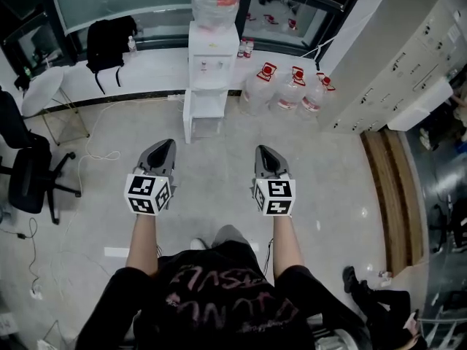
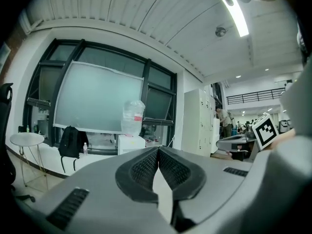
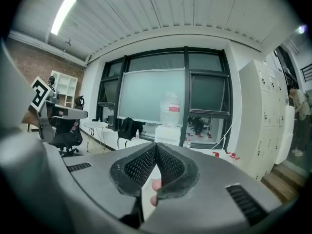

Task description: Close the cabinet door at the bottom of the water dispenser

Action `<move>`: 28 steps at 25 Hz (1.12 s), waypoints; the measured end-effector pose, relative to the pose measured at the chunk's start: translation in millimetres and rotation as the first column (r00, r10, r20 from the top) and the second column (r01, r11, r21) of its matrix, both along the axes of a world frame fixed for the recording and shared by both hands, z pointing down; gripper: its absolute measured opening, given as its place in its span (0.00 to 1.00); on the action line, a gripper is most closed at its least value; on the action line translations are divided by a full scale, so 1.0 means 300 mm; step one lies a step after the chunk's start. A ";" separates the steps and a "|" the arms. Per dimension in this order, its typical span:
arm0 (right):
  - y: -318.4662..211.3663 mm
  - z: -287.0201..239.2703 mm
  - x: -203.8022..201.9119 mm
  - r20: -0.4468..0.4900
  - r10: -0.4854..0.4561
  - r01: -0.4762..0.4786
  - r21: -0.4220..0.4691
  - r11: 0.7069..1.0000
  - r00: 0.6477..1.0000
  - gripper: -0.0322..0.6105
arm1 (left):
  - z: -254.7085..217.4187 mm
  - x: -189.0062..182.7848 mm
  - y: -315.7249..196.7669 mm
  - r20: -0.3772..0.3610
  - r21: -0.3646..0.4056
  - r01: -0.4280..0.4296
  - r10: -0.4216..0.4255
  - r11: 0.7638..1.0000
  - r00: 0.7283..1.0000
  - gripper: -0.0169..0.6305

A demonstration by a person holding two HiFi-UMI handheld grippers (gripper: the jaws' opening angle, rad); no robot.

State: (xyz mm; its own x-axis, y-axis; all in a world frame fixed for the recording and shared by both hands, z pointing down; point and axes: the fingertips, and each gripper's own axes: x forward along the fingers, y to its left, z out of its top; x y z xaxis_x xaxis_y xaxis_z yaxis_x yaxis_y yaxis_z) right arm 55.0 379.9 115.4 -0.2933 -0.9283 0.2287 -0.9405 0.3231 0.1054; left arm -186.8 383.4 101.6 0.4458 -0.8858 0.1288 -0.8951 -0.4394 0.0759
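Note:
The white water dispenser (image 1: 210,64) stands against the far wall ledge with a bottle on top. Its bottom cabinet door (image 1: 187,117) hangs open, swung out on the left of the dark compartment (image 1: 208,126). I hold both grippers side by side about a step short of it. The left gripper (image 1: 165,147) and the right gripper (image 1: 263,154) both have their jaws shut with nothing between them. The dispenser (image 2: 130,142) shows far off above the left gripper (image 2: 158,149), and likewise the dispenser (image 3: 167,133) above the right gripper (image 3: 156,145).
Several full water bottles (image 1: 290,90) stand on the floor right of the dispenser. White lockers (image 1: 398,57) line the right wall. A black backpack (image 1: 109,41) lies on the ledge, with a round table (image 1: 42,87), an office chair (image 1: 25,168) and a floor cable (image 1: 98,155) at left.

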 end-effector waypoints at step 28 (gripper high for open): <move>-0.896 0.252 0.159 0.025 -0.056 0.058 -0.114 0.992 0.998 0.07 | 0.273 0.087 -0.798 0.062 -0.190 0.079 -0.069 0.979 0.996 0.05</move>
State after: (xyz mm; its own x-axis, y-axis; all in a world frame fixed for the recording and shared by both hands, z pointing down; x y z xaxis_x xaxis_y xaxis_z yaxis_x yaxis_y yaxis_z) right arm 102.7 111.1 191.0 -0.3510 -0.8779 0.3256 -0.9218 0.3851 0.0446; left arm -160.7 144.0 183.4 0.3673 -0.8727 0.3217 -0.9298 -0.3537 0.1022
